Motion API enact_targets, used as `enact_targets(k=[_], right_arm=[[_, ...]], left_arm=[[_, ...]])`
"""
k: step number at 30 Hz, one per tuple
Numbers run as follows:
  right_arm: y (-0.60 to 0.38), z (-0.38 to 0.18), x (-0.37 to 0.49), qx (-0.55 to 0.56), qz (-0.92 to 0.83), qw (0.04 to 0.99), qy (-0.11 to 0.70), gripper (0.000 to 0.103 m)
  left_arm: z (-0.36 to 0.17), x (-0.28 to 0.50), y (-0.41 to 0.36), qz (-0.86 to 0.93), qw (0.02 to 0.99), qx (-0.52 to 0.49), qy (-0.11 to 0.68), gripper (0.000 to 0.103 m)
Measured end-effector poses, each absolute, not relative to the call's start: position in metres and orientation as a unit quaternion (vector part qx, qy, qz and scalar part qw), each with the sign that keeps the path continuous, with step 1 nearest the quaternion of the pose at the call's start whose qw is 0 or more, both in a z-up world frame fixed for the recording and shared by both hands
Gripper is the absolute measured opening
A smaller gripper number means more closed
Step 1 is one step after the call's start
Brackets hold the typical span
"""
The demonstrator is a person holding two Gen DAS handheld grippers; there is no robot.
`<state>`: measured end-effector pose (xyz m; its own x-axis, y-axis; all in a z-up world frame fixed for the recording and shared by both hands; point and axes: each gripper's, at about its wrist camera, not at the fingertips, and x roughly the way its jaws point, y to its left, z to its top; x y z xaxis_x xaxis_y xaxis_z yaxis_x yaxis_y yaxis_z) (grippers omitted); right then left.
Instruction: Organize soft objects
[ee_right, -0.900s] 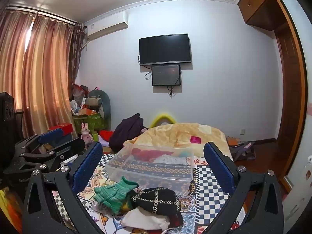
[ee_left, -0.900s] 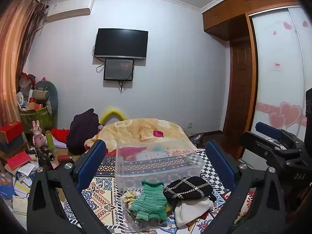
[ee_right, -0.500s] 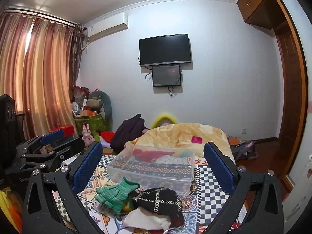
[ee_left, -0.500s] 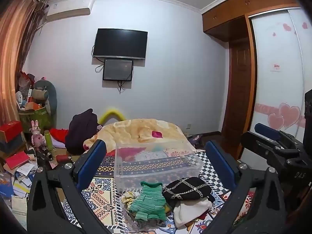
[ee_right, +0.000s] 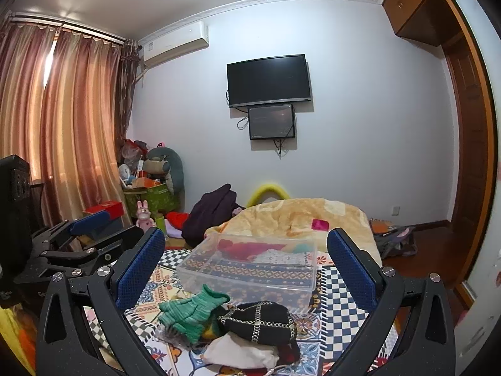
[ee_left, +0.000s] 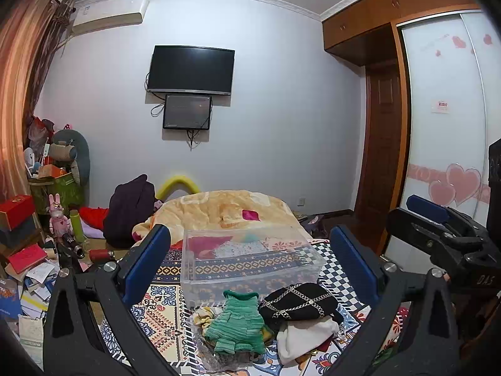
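Note:
A pile of soft things lies on the patterned bed cover: green knitted gloves (ee_left: pixel 238 322) (ee_right: pixel 191 308), a black hat with a chain pattern (ee_left: pixel 297 302) (ee_right: pixel 258 321) and a white cloth (ee_left: pixel 305 333) (ee_right: pixel 241 351). Behind the pile stands a clear plastic bin (ee_left: pixel 250 255) (ee_right: pixel 250 263). My left gripper (ee_left: pixel 250 261) is open and empty, above and in front of the pile. My right gripper (ee_right: pixel 247 264) is open and empty too. Each gripper shows in the other's view, the right one (ee_left: pixel 444 238) and the left one (ee_right: pixel 78 244).
A yellow blanket (ee_left: pixel 219 210) covers the far end of the bed. A dark jacket (ee_left: pixel 131 210), boxes, toys and papers crowd the left floor (ee_left: pixel 28 257). A wardrobe with sliding doors (ee_left: pixel 447 125) stands at the right. A TV (ee_left: pixel 191 70) hangs on the far wall.
Both views have shifted only slightly. The pile, the bin and both open grippers stay as they were.

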<state>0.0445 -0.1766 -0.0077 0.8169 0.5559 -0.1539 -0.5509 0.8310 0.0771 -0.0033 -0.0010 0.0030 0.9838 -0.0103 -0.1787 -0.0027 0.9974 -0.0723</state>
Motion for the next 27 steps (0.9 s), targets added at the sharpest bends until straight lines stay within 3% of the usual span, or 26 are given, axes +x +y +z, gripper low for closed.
enact_targets(k=[27], right_arm=[[-0.1755, -0.0077, 0.0439, 0.015, 0.291, 0.953, 0.081, 0.103]], left_arm=[[0.0014, -0.0010, 0.0025, 0.003, 0.995, -0.040, 0.092, 0.103]])
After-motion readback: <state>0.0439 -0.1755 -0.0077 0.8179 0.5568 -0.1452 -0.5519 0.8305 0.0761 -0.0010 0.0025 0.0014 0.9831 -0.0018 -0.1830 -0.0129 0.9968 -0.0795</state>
